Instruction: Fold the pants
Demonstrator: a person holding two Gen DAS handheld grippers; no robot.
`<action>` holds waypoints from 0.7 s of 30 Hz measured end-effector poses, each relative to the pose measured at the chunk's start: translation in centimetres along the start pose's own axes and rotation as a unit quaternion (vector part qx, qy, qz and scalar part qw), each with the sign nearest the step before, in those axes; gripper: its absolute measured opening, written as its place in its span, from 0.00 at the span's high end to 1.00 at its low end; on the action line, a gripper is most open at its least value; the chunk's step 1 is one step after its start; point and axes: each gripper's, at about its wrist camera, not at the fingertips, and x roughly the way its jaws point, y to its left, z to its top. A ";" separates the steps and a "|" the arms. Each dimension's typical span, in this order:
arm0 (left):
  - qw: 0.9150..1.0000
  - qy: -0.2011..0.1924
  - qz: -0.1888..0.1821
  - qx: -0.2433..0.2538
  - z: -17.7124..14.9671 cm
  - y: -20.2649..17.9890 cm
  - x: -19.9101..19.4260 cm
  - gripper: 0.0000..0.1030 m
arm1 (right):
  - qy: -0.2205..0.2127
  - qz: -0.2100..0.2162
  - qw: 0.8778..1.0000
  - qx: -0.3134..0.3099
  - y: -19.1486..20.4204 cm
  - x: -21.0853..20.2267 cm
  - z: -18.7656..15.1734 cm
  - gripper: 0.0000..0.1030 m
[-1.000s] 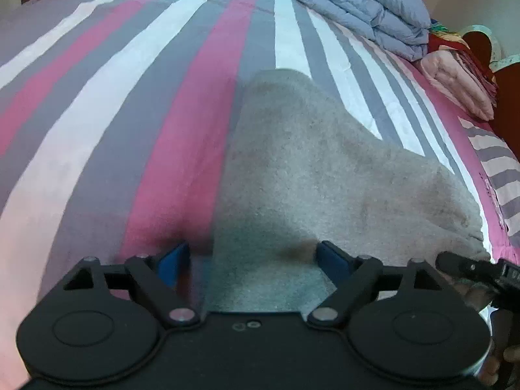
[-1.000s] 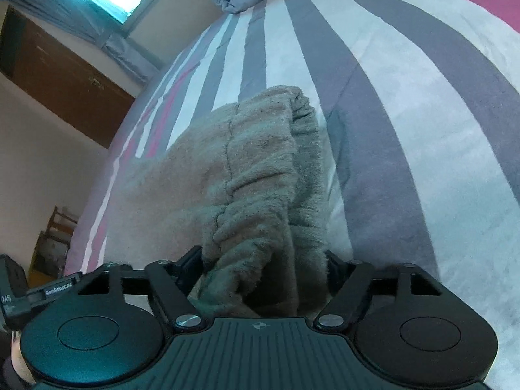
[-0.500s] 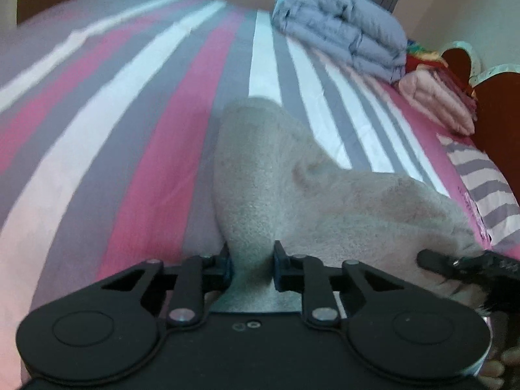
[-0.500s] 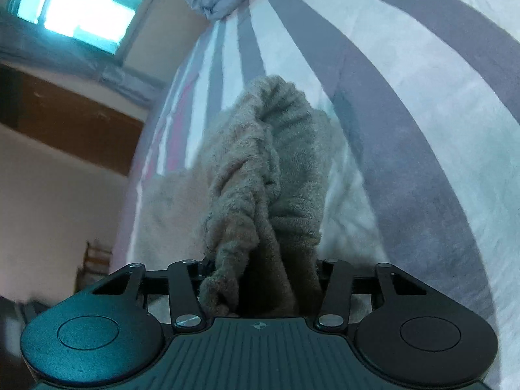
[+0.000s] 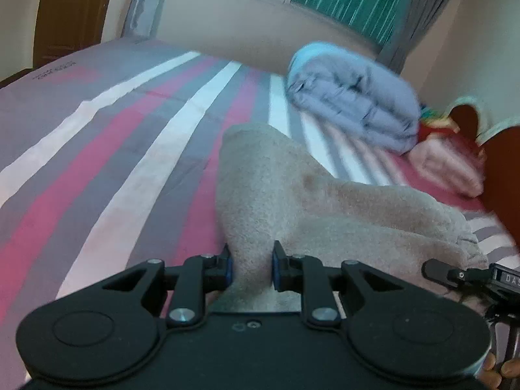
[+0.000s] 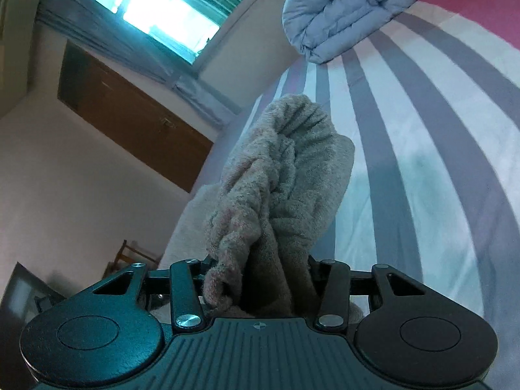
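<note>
I am seeing the left gripper [image 5: 250,265] pinching a fold of the grey fleece pants [image 5: 292,201], its blue pads pressing in on the cloth from both sides. The pants are lying on the striped bedsheet [image 5: 107,162] near the bed's near edge, bunching toward the right. A folded blue quilt [image 5: 354,110] is sitting at the far edge. The right gripper [image 6: 260,279] is clamping the gathered elastic waistband [image 6: 276,175], jaws partly closed on thick bunched cloth, which is standing up off the sheet.
</note>
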 end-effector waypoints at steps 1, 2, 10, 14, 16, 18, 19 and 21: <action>1.000 0.017 0.007 0.000 -0.4 0.3 1.1 0.89 | 0.009 -0.011 1.000 -0.005 -0.6 1.2 0.1 0.55; 0.999 0.041 0.019 0.003 -1.0 0.7 2.7 0.85 | 0.020 -0.022 1.000 -0.004 -1.5 2.4 0.0 0.54; 0.996 0.035 0.050 0.062 -2.4 1.1 1.8 0.67 | 0.033 -0.131 0.991 -0.020 -5.1 2.6 -2.0 0.31; 0.996 0.011 0.025 0.083 0.6 0.5 0.9 0.66 | -0.025 -0.172 0.978 -0.113 -0.4 0.4 -0.6 0.31; 0.996 0.023 0.008 0.081 1.9 0.3 2.2 0.66 | -0.034 -0.177 0.973 -0.146 2.1 2.1 0.4 0.31; 0.996 0.047 0.005 0.081 2.8 0.2 4.4 0.66 | -0.027 -0.170 0.972 -0.162 4.0 4.9 0.3 0.31; 0.995 0.057 0.009 0.084 3.0 0.0 5.4 0.66 | -0.024 -0.190 0.964 -0.186 4.9 6.8 -0.1 0.32; 0.993 0.065 0.017 0.098 3.0 -0.5 7.2 0.72 | -0.011 -0.217 0.949 -0.228 6.0 10.5 -1.0 0.46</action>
